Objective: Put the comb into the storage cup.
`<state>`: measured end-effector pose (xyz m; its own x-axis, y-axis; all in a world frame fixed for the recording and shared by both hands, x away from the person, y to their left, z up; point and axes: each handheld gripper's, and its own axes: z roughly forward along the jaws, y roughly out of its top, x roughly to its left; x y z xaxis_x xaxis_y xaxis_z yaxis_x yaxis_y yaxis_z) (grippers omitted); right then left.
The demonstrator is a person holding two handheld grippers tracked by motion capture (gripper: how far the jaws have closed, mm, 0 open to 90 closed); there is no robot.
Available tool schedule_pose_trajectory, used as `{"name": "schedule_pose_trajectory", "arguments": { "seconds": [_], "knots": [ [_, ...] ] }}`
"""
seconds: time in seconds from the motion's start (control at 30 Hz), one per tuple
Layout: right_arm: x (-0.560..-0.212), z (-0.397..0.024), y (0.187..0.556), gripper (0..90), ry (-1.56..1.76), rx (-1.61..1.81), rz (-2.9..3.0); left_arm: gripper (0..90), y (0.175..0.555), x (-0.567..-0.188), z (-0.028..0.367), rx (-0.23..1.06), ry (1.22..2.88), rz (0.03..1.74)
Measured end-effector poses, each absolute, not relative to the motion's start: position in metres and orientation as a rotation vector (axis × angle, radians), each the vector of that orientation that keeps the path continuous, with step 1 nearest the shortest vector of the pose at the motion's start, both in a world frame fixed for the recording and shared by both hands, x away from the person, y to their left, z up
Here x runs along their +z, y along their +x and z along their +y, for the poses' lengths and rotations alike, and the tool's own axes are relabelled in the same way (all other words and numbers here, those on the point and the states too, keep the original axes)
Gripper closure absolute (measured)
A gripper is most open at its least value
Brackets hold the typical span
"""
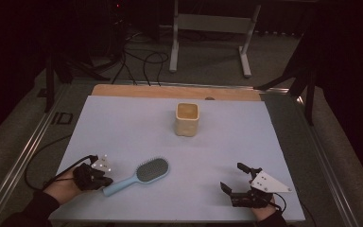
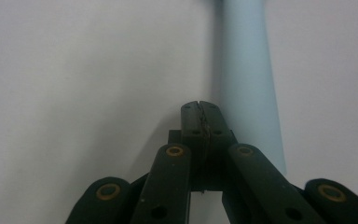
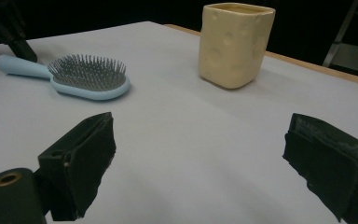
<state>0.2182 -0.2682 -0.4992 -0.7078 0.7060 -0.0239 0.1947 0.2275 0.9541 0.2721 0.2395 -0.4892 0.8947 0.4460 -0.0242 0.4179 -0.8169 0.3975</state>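
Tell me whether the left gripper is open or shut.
Shut. In the left gripper view, the left gripper has its jaws pressed together with nothing between them, beside the hairbrush handle, not around it.

In the left gripper view the hairbrush (image 2: 249, 84) shows just its pale blue handle, the head cut off at the top edge. From above, both forearms run off the bottom edge, and the cup's (image 1: 187, 119) inside is too dim to read.

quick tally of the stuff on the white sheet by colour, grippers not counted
light blue: 1, the hairbrush
pale yellow: 1, the square cup
total: 2
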Motion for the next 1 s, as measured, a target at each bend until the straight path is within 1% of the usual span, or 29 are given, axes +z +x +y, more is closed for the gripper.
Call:
{"name": "schedule_pose_trajectory", "arguments": {
  "seconds": [0.2, 0.47, 0.57, 0.87, 0.93, 1.0],
  "knots": [
    [-0.499, -0.267, 0.218, 8.7, 0.827, 1.491, 2.054, 90.0, 0.267, -0.489, 0.236, 0.077, 2.675, 0.611],
    [-0.500, -0.268, 0.218, 8.7, 0.833, 1.491, 2.056, 90.0, 0.262, -0.487, 0.229, 0.012, 2.698, 0.559],
    [-0.500, -0.268, 0.218, 8.7, 0.834, 1.488, 2.055, 90.0, 0.261, -0.486, 0.227, 0.029, 2.719, 0.552],
    [-0.500, -0.268, 0.218, 8.7, 0.837, 1.489, 2.055, 90.0, 0.268, -0.476, 0.236, 0.106, 2.669, 0.690],
    [-0.500, -0.268, 0.218, 8.7, 0.837, 1.489, 2.055, 90.0, 0.268, -0.474, 0.236, 0.122, 2.670, 0.695],
    [-0.500, -0.268, 0.219, 8.7, 0.833, 1.487, 2.059, 90.0, 0.270, -0.467, 0.238, 0.150, 2.651, 0.765]
  ]
}}
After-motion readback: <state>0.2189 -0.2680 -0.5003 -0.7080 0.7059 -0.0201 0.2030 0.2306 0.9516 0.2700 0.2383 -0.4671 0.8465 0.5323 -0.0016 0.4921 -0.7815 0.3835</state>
